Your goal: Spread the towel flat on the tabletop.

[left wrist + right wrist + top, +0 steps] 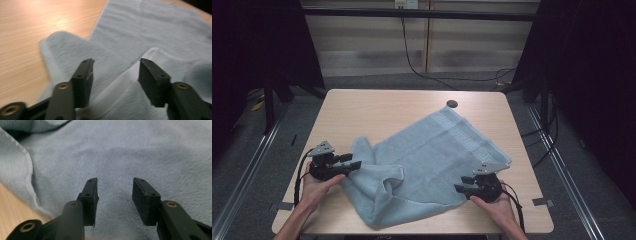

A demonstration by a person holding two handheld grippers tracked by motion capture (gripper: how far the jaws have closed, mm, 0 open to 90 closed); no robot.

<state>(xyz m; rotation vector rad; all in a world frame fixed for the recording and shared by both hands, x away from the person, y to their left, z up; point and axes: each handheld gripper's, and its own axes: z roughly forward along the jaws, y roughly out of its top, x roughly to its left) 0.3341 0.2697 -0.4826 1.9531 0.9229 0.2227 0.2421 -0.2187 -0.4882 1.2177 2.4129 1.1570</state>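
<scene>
Towel (432, 160), light blue, rumpled: spread across the near half of the table (377, 107). Left gripper (354, 164): held at the towel's left edge, jaws parted, nothing pinched between them. Right gripper (464, 184): held at the towel's near right corner, jaws parted over the cloth, nothing gripped.

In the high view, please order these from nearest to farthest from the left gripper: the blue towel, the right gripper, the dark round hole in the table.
1. Blue towel, directly beside the left gripper.
2. Right gripper, across the towel, near edge.
3. Dark round hole, far side of the table.
</scene>
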